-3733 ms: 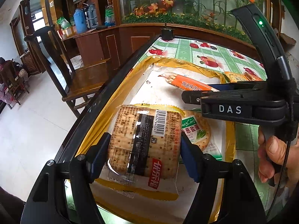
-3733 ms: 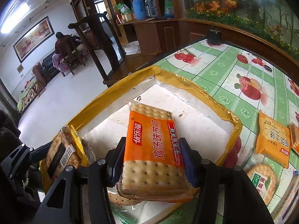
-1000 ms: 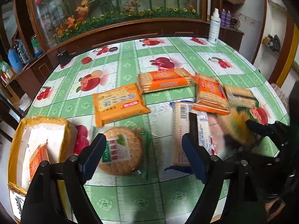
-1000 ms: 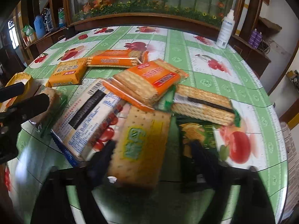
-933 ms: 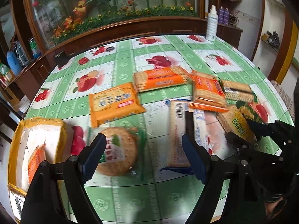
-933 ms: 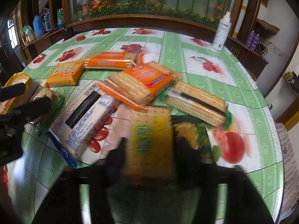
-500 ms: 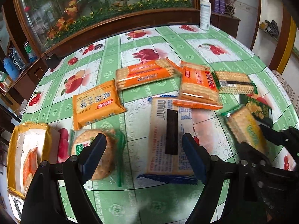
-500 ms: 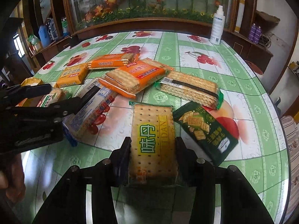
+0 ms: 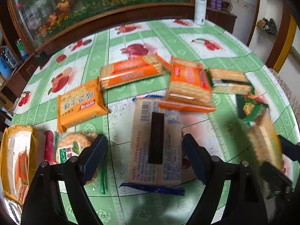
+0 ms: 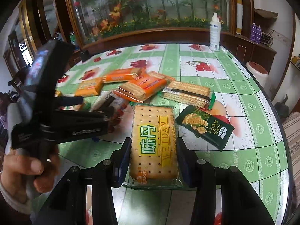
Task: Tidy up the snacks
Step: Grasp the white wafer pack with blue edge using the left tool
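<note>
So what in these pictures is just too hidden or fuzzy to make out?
- Left view: the cracker pack in the right tool is smeared by motion; its label is unreadable.
- Left view: the box is cut off by the edge; most of its contents are hidden.
- Right view: the left tool blocks the packs behind it.

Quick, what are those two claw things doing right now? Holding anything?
Left gripper: open, holding nothing, poised over the face-down cracker pack.
Right gripper: closed on the Weidan cracker pack.
</note>
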`<state>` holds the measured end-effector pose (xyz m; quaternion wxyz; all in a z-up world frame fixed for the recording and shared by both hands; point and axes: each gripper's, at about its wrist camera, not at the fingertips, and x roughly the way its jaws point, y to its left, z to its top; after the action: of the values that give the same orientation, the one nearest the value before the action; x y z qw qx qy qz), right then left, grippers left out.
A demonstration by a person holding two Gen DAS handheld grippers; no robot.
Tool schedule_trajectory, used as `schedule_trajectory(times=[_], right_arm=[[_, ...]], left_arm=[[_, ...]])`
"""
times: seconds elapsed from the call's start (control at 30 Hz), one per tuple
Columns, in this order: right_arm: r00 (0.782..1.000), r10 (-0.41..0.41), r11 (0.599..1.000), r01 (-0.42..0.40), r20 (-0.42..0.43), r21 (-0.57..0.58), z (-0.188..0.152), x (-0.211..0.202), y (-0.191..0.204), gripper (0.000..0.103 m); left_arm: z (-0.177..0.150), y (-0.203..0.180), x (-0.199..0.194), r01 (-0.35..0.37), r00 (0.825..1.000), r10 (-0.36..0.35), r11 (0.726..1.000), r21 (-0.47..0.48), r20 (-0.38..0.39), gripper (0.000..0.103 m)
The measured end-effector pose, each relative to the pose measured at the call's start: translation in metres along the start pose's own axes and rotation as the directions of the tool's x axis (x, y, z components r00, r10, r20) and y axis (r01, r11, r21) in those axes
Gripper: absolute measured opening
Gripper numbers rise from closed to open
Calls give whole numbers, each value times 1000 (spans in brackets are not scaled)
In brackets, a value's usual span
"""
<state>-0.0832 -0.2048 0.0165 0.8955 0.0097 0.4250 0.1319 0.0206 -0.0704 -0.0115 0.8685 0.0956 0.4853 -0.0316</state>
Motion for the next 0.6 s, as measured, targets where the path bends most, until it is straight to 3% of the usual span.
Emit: schedule_trajectory(times=[0.07, 0.27, 0.3, 0.33, 0.37, 0.6], right_arm=[[1000, 3, 1000, -3, 6, 6, -1, -3, -1, 48], [1000, 17, 1000, -17, 11, 19, -4, -4, -4, 48], [1000, 18, 1000, -18, 12, 19, -5, -4, -3, 48], [1000, 20, 1000, -20, 14, 18, -5, -5, -3, 48], [1000, 22, 1000, -22, 15, 17, -6, -5, -3, 48], [999, 19, 1000, -20, 29, 21, -9, -11, -4, 48]], left_arm=[[-3, 2, 10, -18, 999, 18, 1000, -5, -31, 85], [-6, 2, 10, -20, 1000, 20, 1000, -23, -10, 87], [-8, 1, 9, -20, 1000, 20, 1000, -17, 0, 81], [-8, 2, 8, -9, 1000, 9, 1000, -18, 8, 66], [-9, 1, 6, 9, 1000, -8, 1000, -24, 9, 62], [-21, -2, -4, -30, 999, 31, 999, -33, 38, 57]])
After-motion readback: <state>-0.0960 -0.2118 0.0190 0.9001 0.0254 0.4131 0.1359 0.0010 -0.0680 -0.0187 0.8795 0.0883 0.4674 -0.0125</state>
